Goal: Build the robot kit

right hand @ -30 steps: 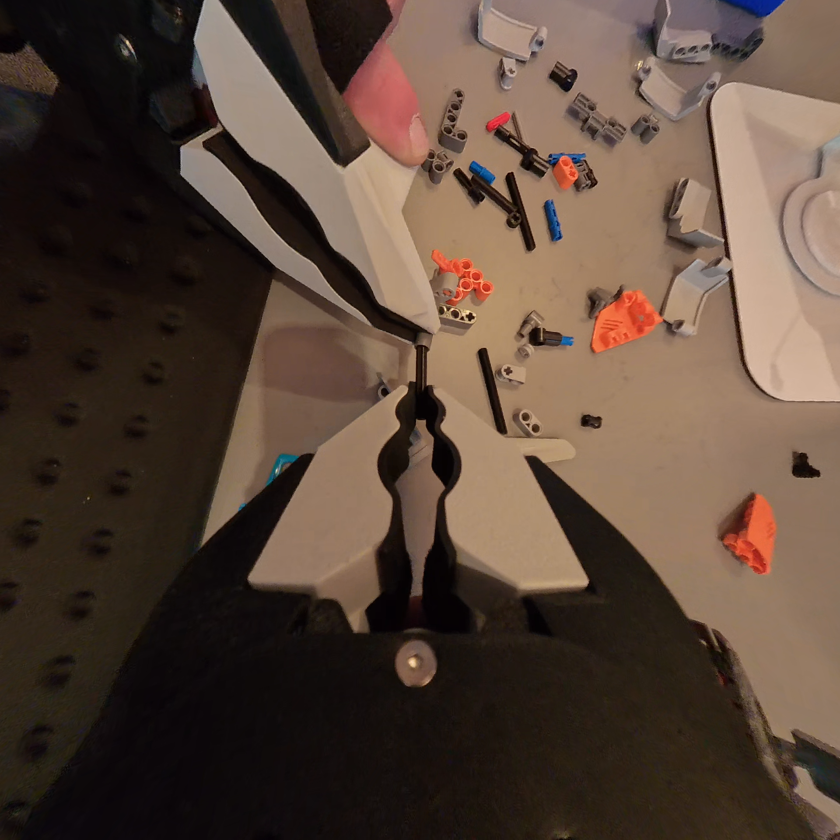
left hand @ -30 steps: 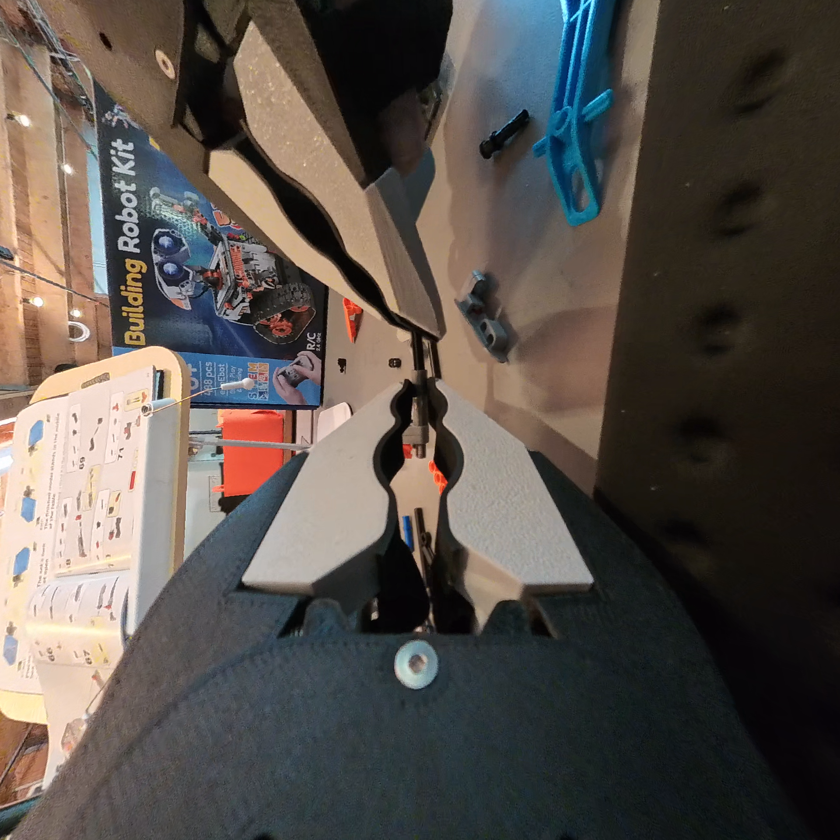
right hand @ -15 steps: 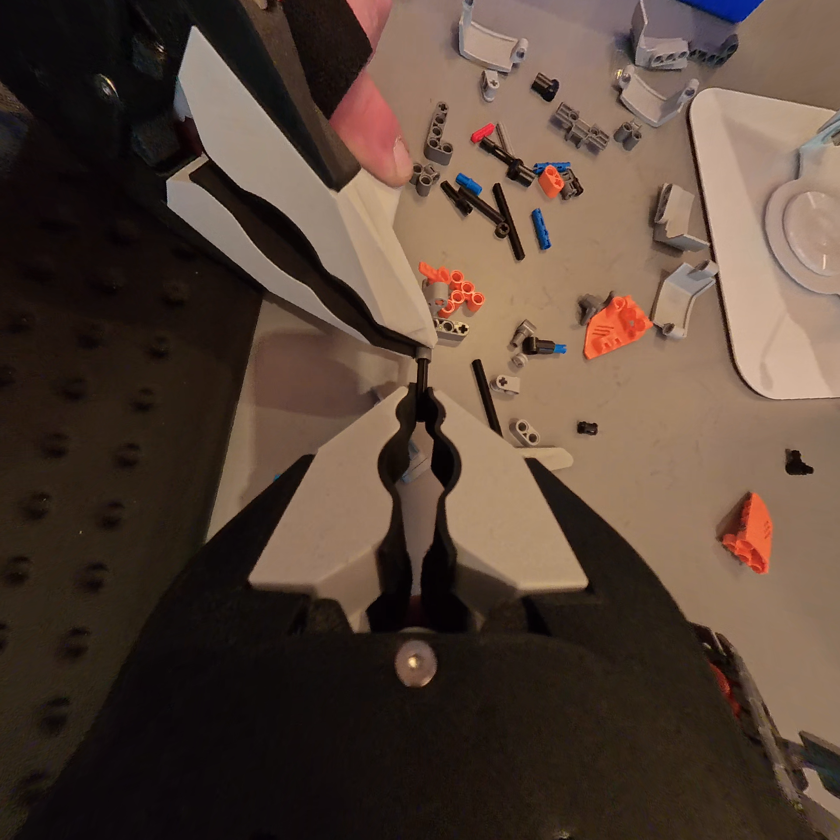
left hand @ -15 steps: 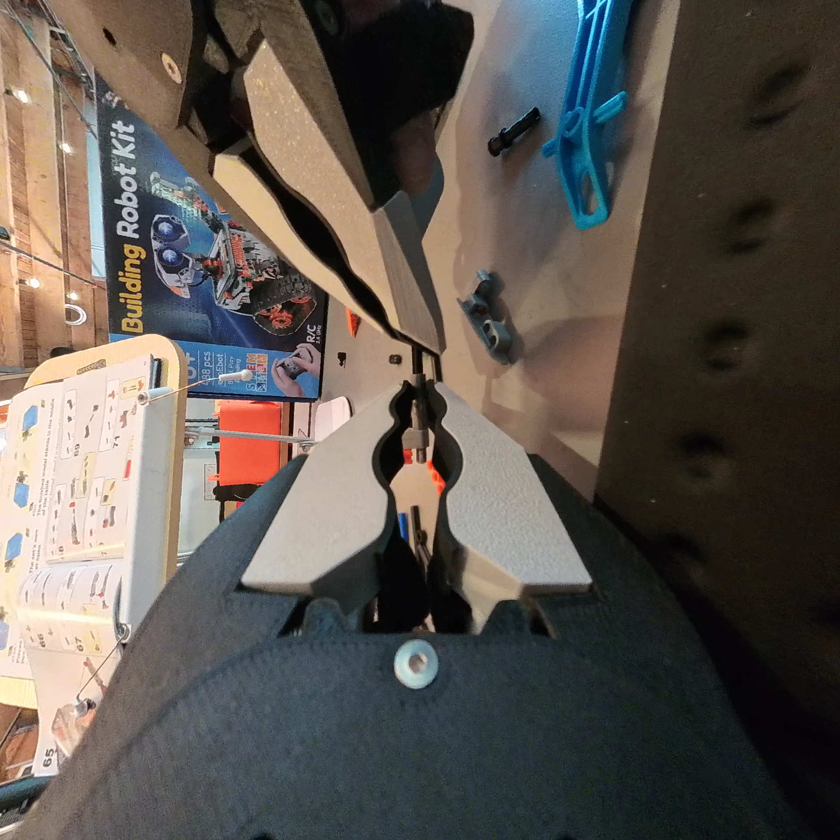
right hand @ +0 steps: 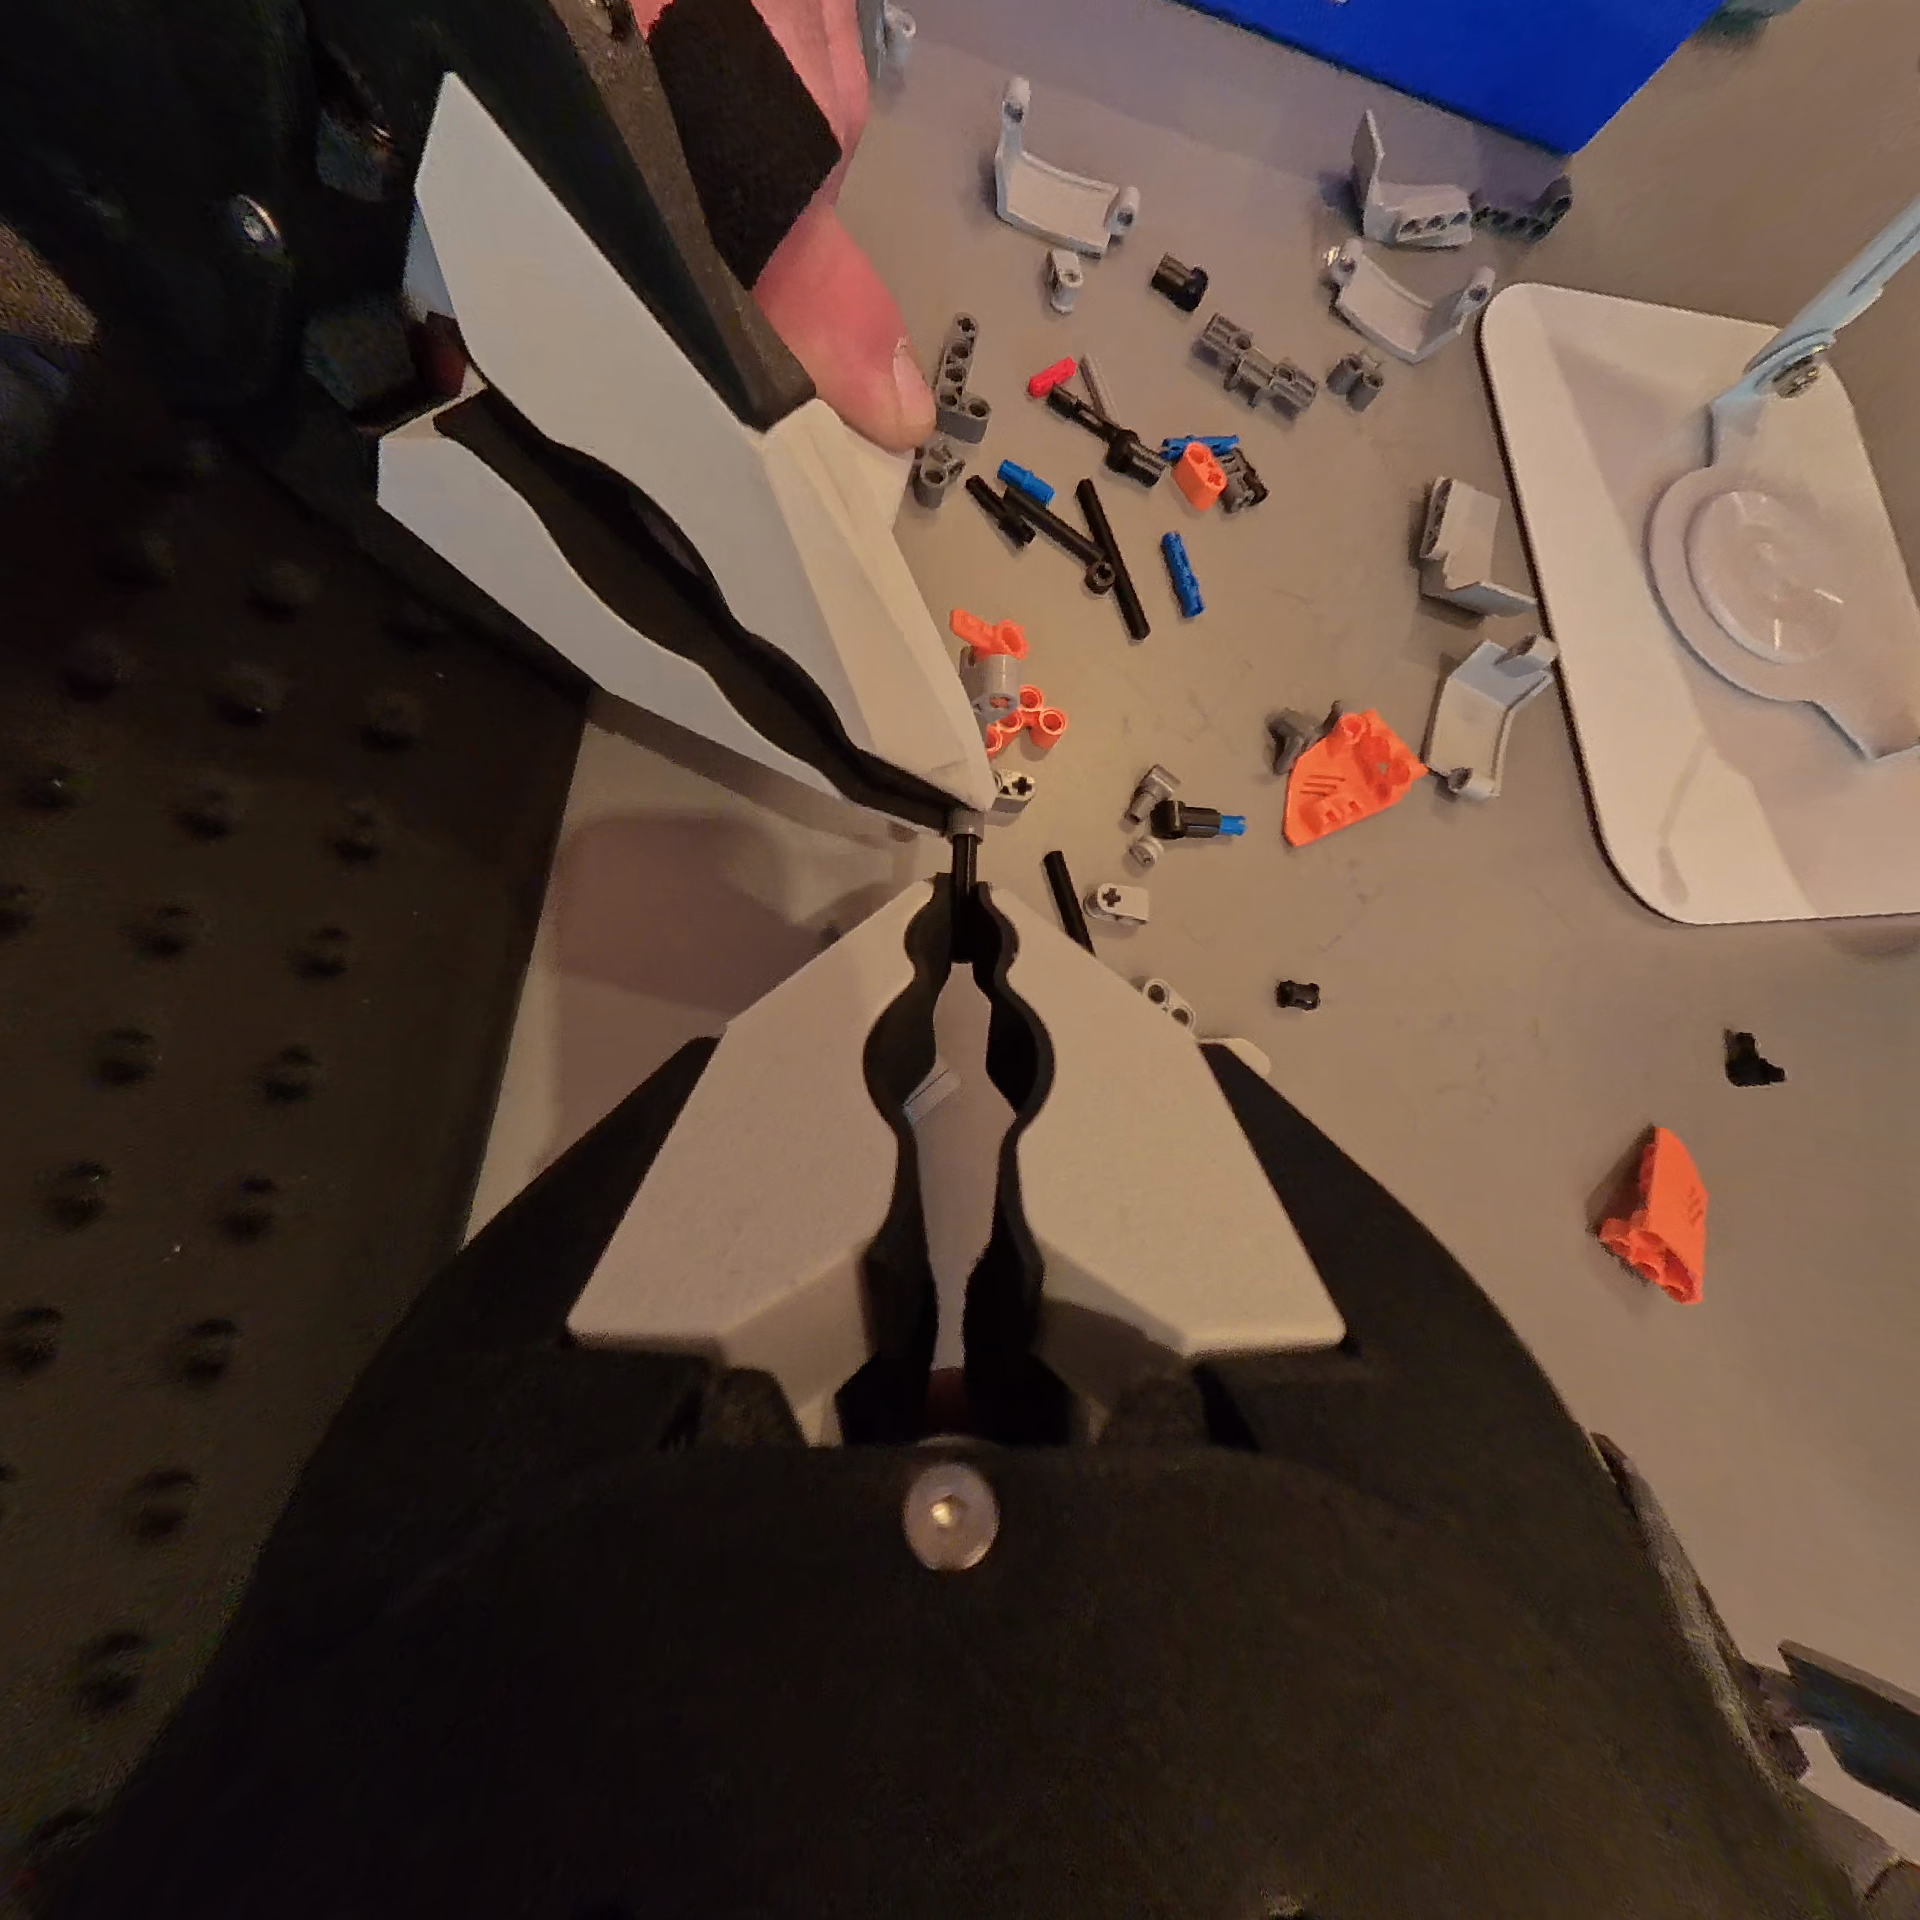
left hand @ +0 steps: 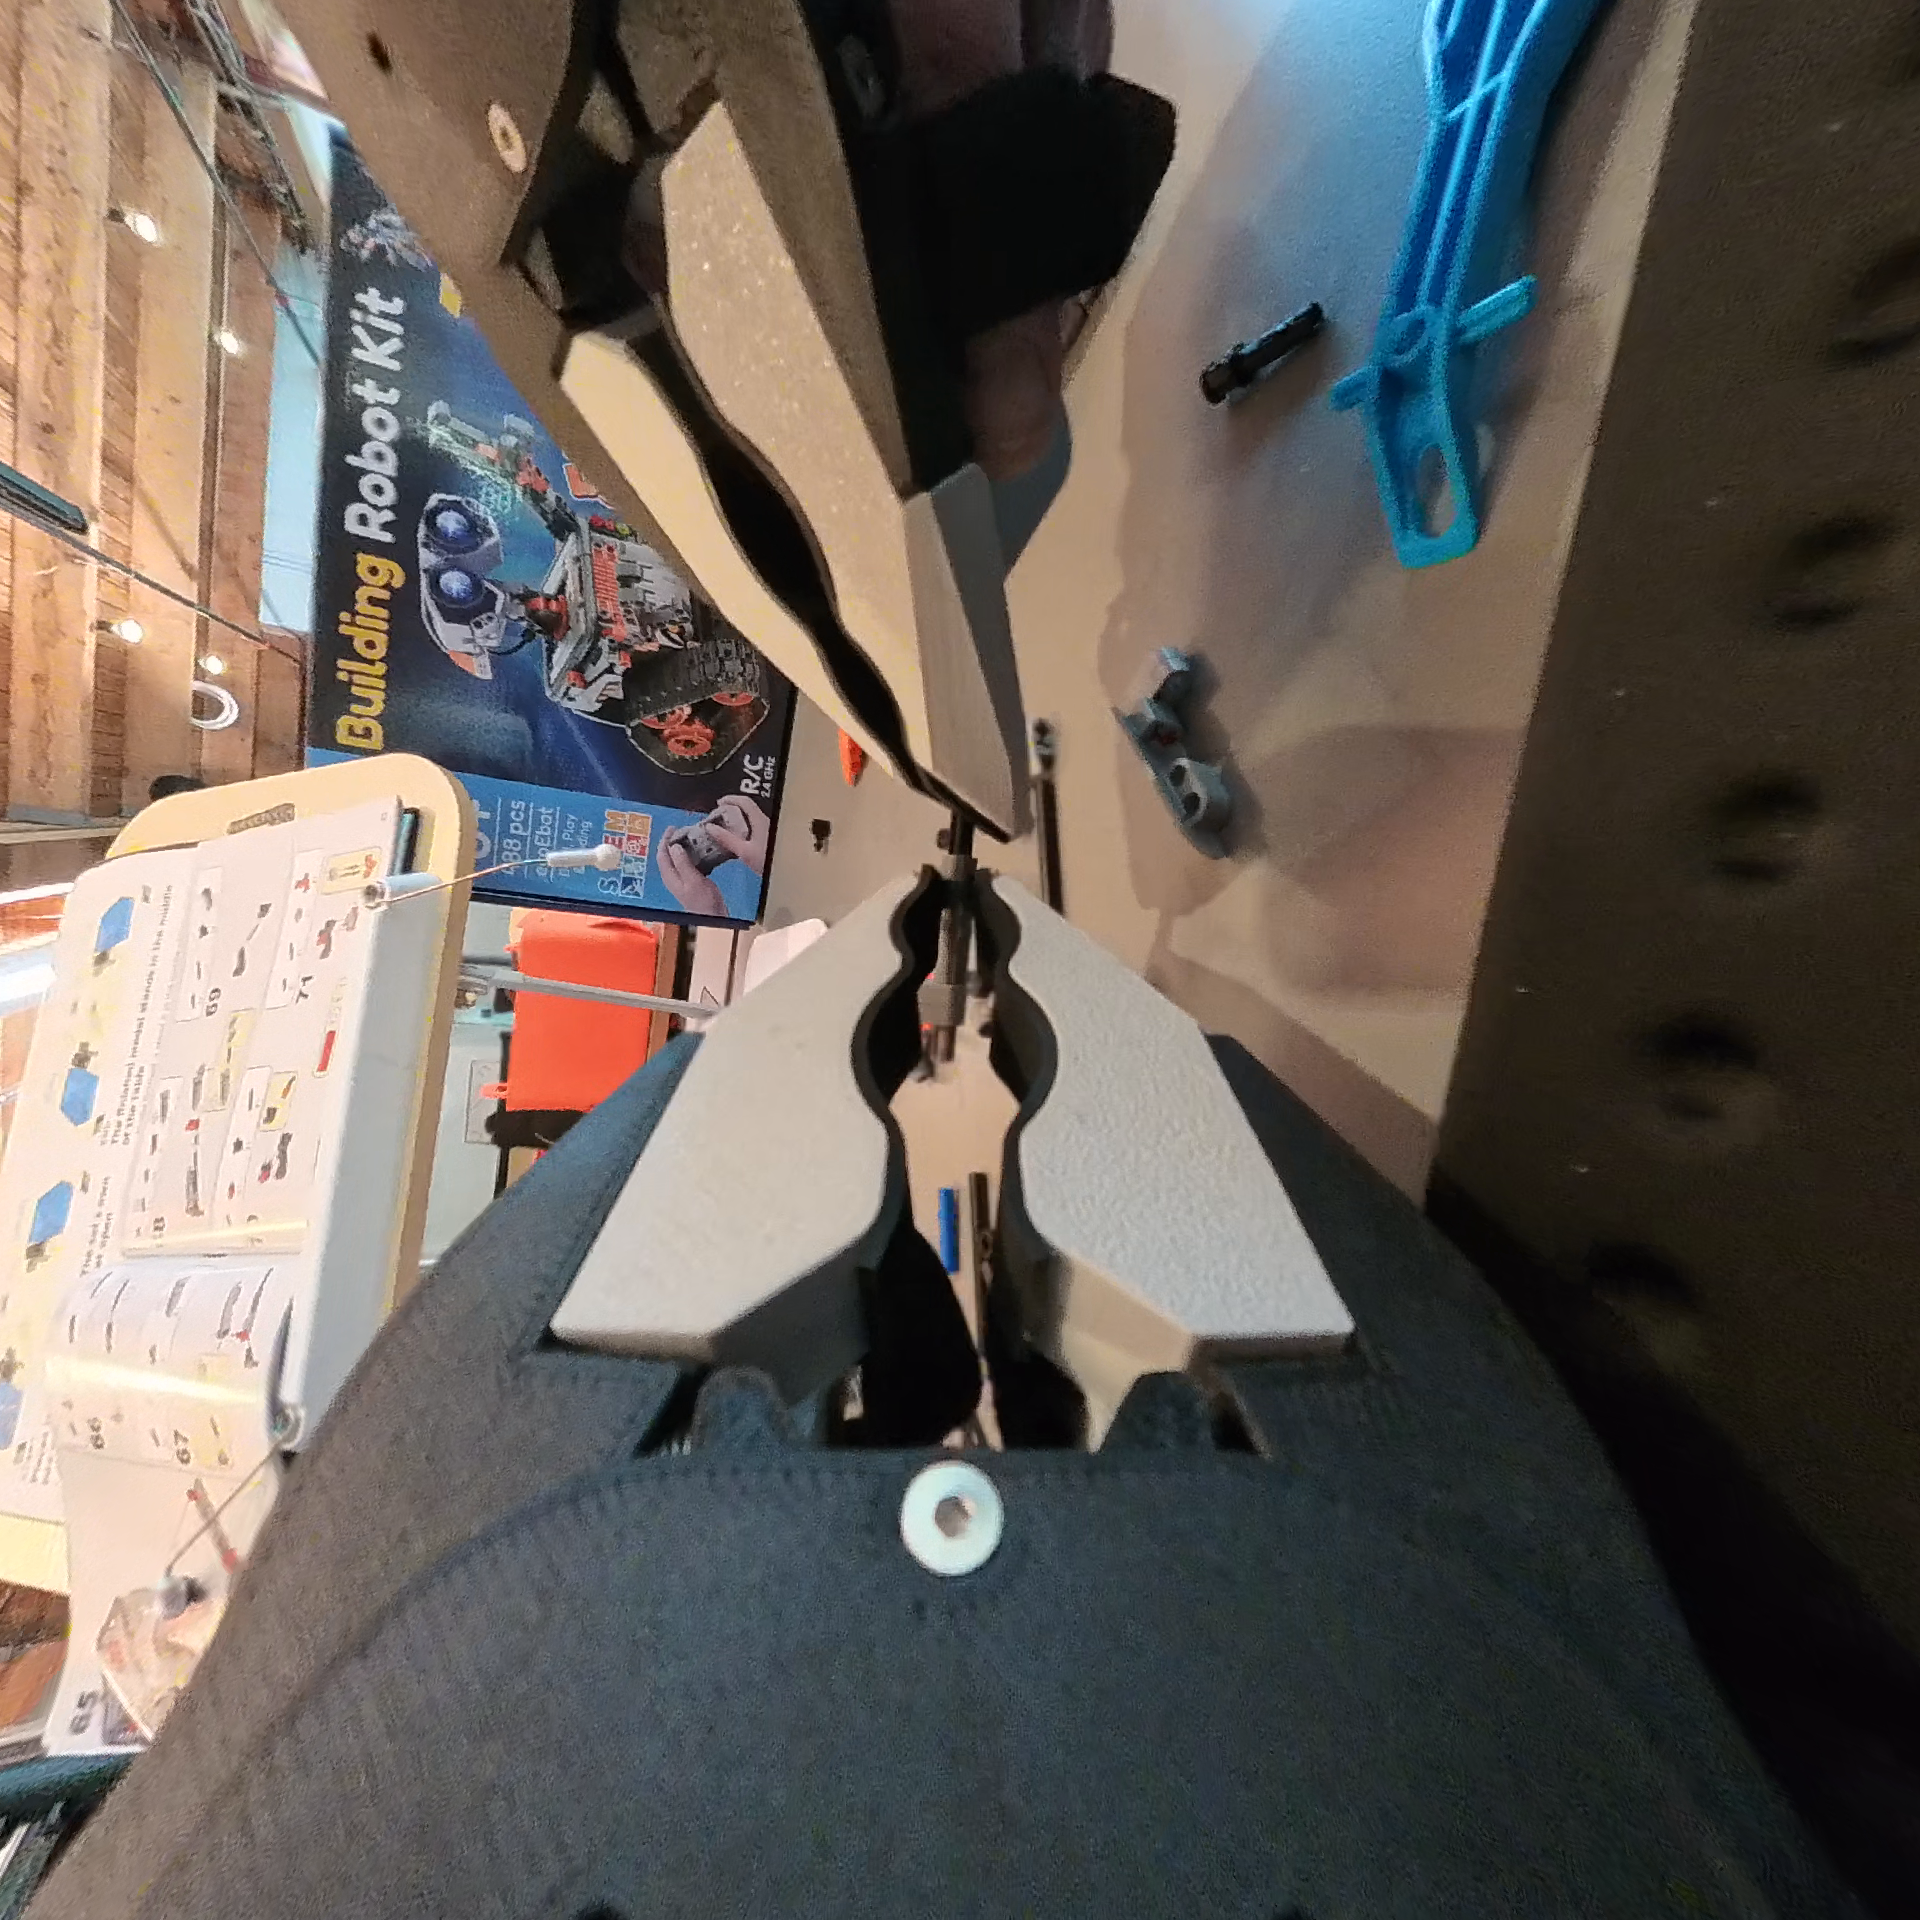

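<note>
Table surface, grey, carries everything, with a dark studded mat along its left edge in the right wrist view. Propped behind it stand a blue kit box and an open instruction booklet on a stand. A white tray lies at the right. The left hand-held gripper and the right hand-held gripper meet tip to tip above the table. Each is closed on one end of the same thin black axle, which bears a small grey bush at the left gripper's tips. A blue beam lies near the mat. Loose orange, grey, black and blue parts are scattered beyond the grippers.
</note>
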The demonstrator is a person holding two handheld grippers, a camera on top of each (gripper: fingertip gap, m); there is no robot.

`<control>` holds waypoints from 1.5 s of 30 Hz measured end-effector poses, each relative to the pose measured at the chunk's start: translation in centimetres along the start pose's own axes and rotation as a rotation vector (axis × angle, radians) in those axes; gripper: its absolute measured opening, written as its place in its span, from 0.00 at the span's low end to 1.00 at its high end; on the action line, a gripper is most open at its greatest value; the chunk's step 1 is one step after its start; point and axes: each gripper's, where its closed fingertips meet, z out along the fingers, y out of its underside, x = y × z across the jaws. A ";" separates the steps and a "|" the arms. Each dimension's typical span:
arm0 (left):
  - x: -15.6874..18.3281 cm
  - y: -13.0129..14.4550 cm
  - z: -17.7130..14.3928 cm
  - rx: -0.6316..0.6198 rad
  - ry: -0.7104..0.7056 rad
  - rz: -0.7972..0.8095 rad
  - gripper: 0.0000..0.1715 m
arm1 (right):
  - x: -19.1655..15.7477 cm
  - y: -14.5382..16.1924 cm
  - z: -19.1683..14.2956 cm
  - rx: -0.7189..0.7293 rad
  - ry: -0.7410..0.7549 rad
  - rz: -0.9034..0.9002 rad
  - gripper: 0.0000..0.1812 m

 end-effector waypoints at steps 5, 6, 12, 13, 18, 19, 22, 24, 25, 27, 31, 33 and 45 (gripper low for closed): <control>-1.1 -0.7 -0.4 0.049 -0.025 -0.038 0.03 | 0.1 -0.4 -1.2 0.027 -0.016 0.002 0.00; -1.2 -0.4 -0.4 0.045 -0.016 -0.058 0.04 | 0.1 -0.3 -1.3 0.025 -0.014 -0.001 0.00; -1.0 -0.6 -0.9 0.075 -0.002 -0.033 0.03 | -0.3 -0.4 -1.6 0.030 -0.039 -0.013 0.00; -0.9 -0.6 -0.9 0.072 0.002 -0.034 0.03 | -0.3 -0.4 -1.6 0.031 -0.039 -0.012 0.00; -1.0 -0.6 -1.2 0.080 0.025 -0.071 0.03 | -0.3 -1.1 -1.9 0.063 -0.025 -0.013 0.00; -1.1 -0.6 -1.3 0.084 0.027 -0.085 0.03 | -0.3 -1.2 -1.9 0.065 -0.016 -0.019 0.00; -1.0 0.0 -1.6 0.071 0.051 -0.130 0.03 | -0.1 -1.1 -2.1 0.060 0.003 -0.042 0.01; -1.1 0.2 -1.8 0.078 0.060 -0.172 0.03 | -0.1 -1.1 -2.2 0.059 0.008 -0.047 0.02; -1.1 0.3 -1.9 0.078 0.067 -0.188 0.03 | 0.0 -1.0 -2.1 0.047 0.017 -0.052 0.03; -1.1 0.4 -2.1 0.079 0.074 -0.203 0.03 | 0.1 -0.9 -2.2 0.039 0.026 -0.062 0.04; 0.1 0.6 -2.3 0.063 0.148 -0.239 0.03 | 0.3 -0.5 -2.8 0.025 0.047 -0.072 0.04; 0.7 0.6 -2.4 0.060 0.194 -0.263 0.03 | 0.5 -0.4 -3.2 0.034 0.056 -0.062 0.03; 5.6 -0.1 -2.5 -0.052 0.603 -0.383 0.03 | 1.3 0.8 -5.6 0.066 0.098 -0.005 0.02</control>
